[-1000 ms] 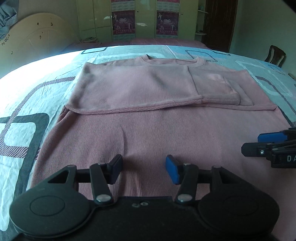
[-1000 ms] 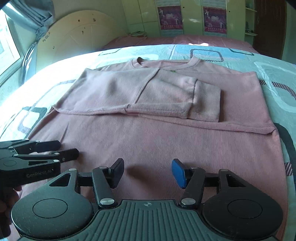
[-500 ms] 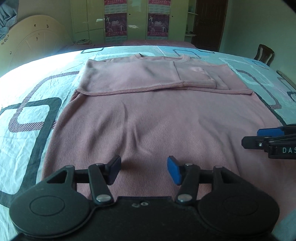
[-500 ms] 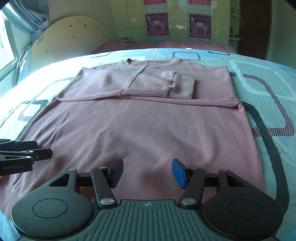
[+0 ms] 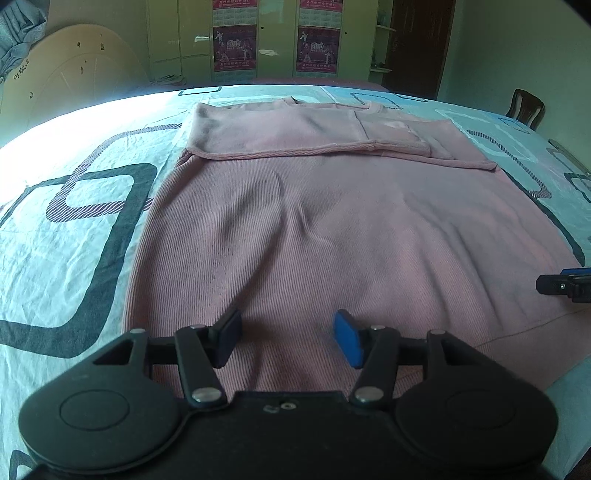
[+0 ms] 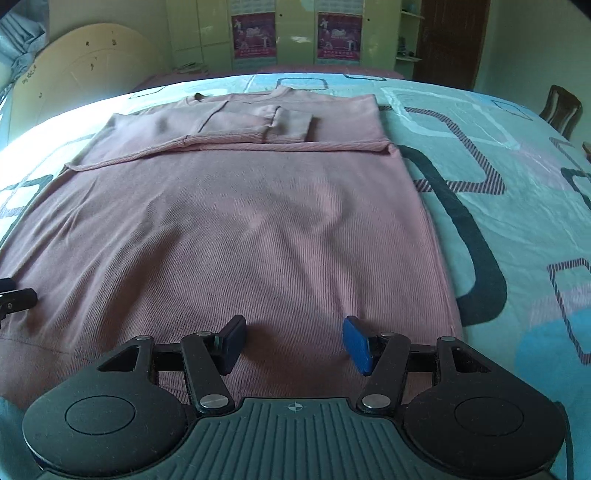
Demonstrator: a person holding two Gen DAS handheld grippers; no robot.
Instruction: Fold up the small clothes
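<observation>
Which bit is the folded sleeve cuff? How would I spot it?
Find the pink sweater spread on the patterned bedsheet. Near its collar end, both sleeves lie folded across the chest. The cuff is the short ribbed band ending the top sleeve.

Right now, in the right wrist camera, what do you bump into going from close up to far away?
Right gripper → pink sweater's hem → its smooth body → folded sleeves → collar → patterned bedsheet → cupboards with posters.
</observation>
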